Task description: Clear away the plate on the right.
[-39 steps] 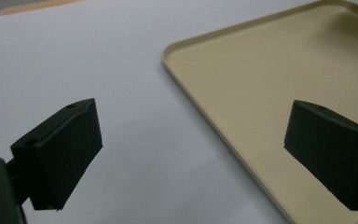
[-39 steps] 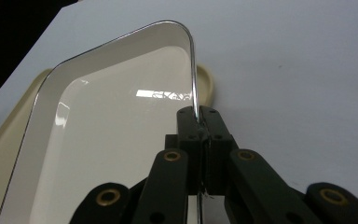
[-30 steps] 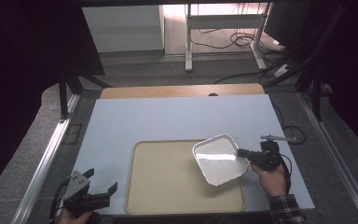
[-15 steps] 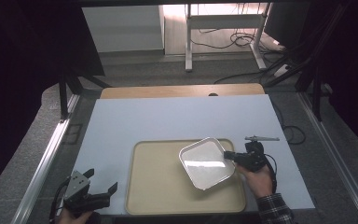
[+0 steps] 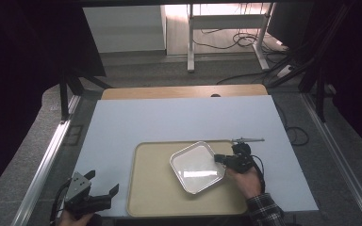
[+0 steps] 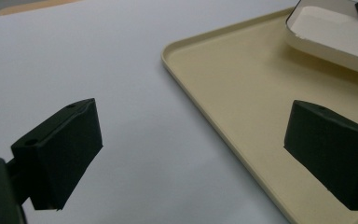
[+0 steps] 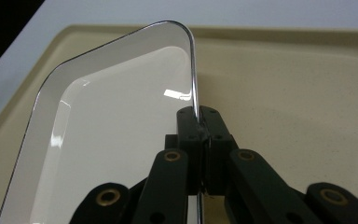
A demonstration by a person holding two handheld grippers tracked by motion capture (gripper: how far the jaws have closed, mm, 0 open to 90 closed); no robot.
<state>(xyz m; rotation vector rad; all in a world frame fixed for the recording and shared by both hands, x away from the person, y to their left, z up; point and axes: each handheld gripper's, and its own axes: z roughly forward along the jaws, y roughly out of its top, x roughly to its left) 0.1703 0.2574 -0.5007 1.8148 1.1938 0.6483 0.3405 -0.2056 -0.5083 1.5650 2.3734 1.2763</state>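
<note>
A white square dish (image 5: 197, 167) hangs over the beige tray (image 5: 155, 197), held by its right rim. My right gripper (image 5: 220, 159) is shut on that rim; in the right gripper view the jaws pinch the dish's thin edge (image 7: 196, 112) with the dish (image 7: 112, 140) to their left and the tray (image 7: 284, 93) below. My left gripper (image 5: 104, 186) rests at the table's near left corner, open, nothing between its fingers. In the left gripper view the left gripper (image 6: 191, 154) straddles the tray's left rim (image 6: 186, 88), and the dish (image 6: 335, 37) shows at top right.
The tray lies on a white table top (image 5: 169, 117) with a wooden strip (image 5: 184, 91) along its far edge. A thin metal tool (image 5: 250, 140) lies just right of the tray's far right corner. Cables trail on the floor beyond.
My right gripper has carried the dish leftward and a little nearer, from the tray's far right corner toward its middle. The left gripper has not moved.
</note>
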